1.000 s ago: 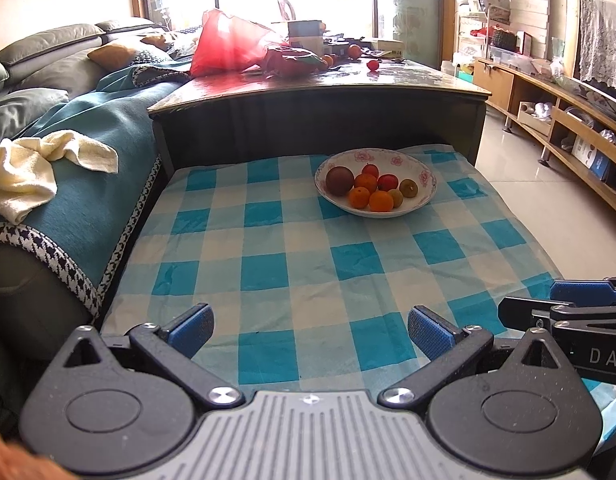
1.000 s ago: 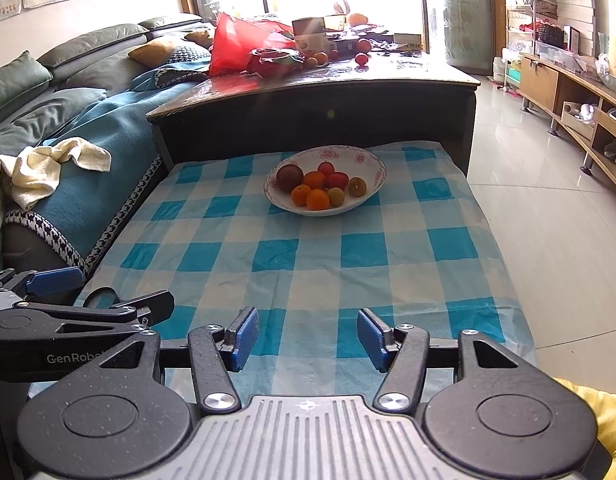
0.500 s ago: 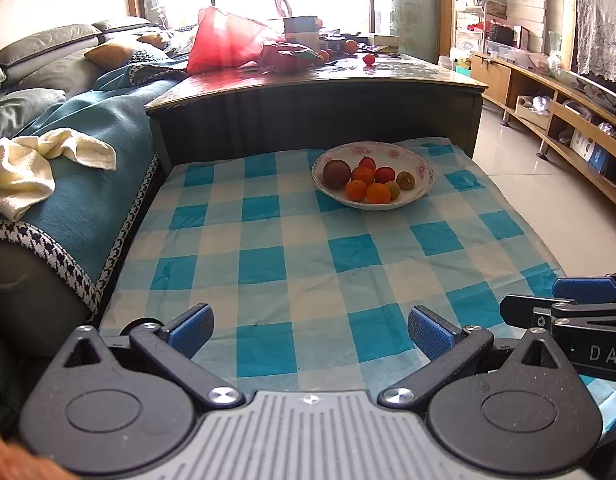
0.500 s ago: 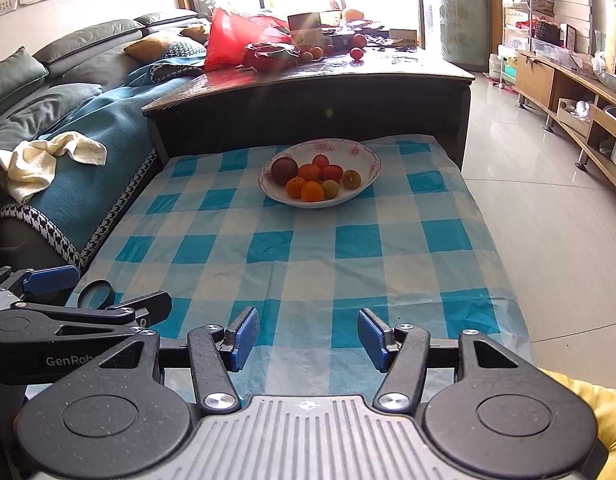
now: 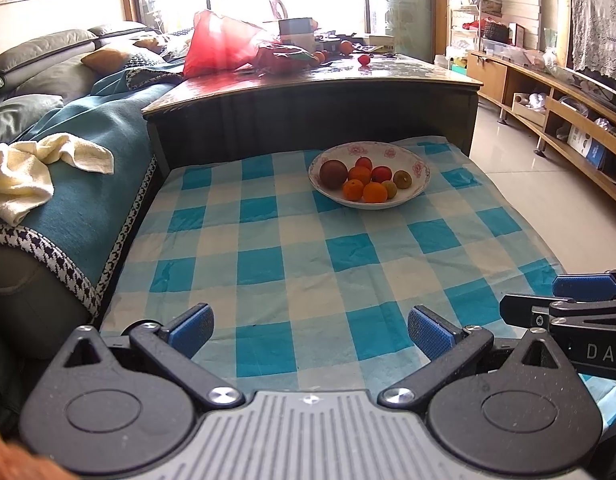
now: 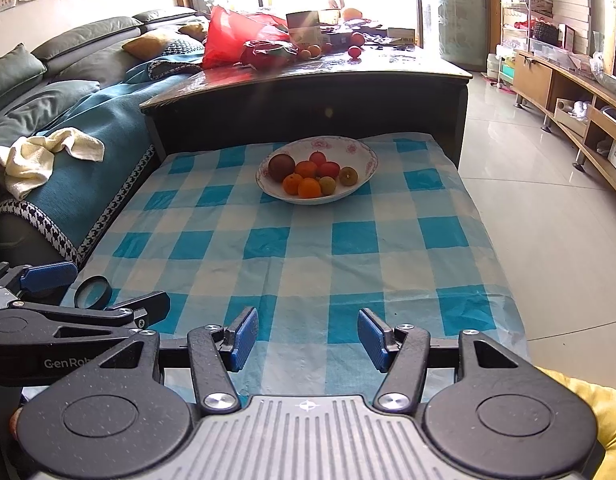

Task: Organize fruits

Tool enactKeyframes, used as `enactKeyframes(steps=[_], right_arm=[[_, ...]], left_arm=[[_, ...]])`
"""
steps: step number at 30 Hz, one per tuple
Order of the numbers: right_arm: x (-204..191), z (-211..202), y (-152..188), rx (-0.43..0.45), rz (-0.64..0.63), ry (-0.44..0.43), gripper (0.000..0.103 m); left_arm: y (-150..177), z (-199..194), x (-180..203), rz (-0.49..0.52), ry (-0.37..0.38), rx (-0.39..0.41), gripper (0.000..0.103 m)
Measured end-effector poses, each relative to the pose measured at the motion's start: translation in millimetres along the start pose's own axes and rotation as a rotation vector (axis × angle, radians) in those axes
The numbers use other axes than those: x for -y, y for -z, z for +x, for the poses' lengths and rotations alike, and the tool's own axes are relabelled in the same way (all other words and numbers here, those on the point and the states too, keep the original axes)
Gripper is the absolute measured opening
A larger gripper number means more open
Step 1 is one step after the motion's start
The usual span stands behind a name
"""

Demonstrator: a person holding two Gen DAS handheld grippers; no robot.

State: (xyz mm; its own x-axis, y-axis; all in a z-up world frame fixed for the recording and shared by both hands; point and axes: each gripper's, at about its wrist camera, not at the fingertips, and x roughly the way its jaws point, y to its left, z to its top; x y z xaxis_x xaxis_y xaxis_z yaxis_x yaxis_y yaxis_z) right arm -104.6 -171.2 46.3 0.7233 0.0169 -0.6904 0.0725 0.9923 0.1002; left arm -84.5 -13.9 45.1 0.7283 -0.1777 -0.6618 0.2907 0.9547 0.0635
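Fruit bowl [image 5: 370, 200] sits way out ahead of both grippers, at the far end of the blue checked cloth [image 5: 291, 264], nowhere near the fingers. It holds oranges [image 5: 374, 193], a dark round fruit [image 5: 333, 174] and some small red and greenish ones. Left gripper [image 5: 310, 330] is spread wide with nothing in it; same for the right gripper [image 6: 308, 338], gap a bit narrower. Behind the bowl there's a dark table [image 5: 308, 92] with a red bag [image 5: 217, 46], and a sofa [image 5: 63, 152] off to the left.
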Motion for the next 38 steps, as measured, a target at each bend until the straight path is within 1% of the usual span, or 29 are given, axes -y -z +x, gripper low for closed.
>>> enactKeyframes(steps=[12,23,26,29,38], right_arm=[[0.8,-0.4,0.7,-0.001,0.0,0.003,0.051],[1.4,-0.1,0.7,-0.003,0.0,0.003,0.051],[2.7,-0.1,1.9,-0.004,0.001,0.006,0.052],[3.7,-0.6,2.7,-0.004,0.003,0.01,0.055],[2.0,-1.3,2.5,-0.002,0.002,0.014,0.055]], left_arm=[[0.4,-3.1,-0.2,0.005,-0.003,0.01,0.103],[0.9,-4.2,1.1,0.017,-0.022,0.022,0.103],[0.8,-4.4,2.3,0.03,-0.032,0.027,0.103],[0.1,-4.7,1.9,0.036,-0.017,0.025,0.103],[0.4,-4.7,1.4,0.03,-0.03,0.029,0.103]])
